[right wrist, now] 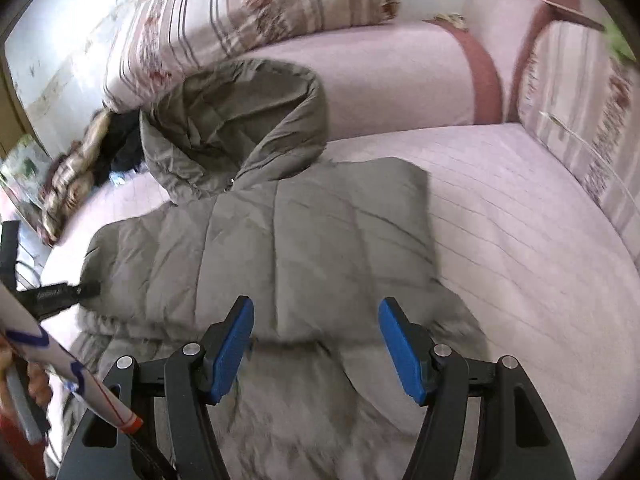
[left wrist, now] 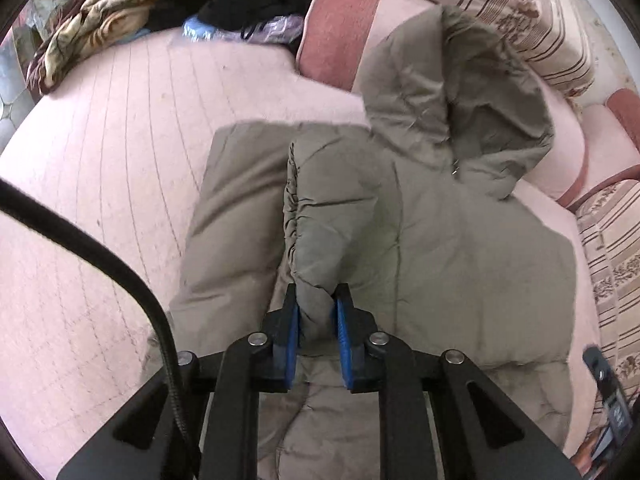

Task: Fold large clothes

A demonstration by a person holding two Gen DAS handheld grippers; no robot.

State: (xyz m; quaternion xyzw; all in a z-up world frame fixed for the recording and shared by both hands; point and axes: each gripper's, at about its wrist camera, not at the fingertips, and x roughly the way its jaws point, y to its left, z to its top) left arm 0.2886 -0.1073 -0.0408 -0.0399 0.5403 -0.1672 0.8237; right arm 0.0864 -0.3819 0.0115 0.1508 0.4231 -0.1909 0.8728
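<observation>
Sleeve-fold step: left hand-held gripper [left wrist: 316,300] pinches puffer jacket [left wrist: 440,248] sleeve [left wrist: 336,216]; right hand-held gripper [right wrist: 316,320] gapes empty. Next: carry sleeve across the body.

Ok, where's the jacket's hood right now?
In the right wrist view, the hood lies at the jacket's far end, against the striped cushion and pink bolster.

Left tool [left wrist: 316,300] in the lower middle of the frame: black angular linkage arms, round silver pivot screws, bright blue ribbed pads [left wrist: 292,344] on the inner faces. A black cable [left wrist: 120,264] sweeps in from the left edge, curving down beside it. Right tool [right wrist: 316,320], lower middle of its frame: same black arms, silver screws, blue pads [right wrist: 232,352]. Bottom left there, a white handle piece [right wrist: 60,364] with blue and red markings.
</observation>
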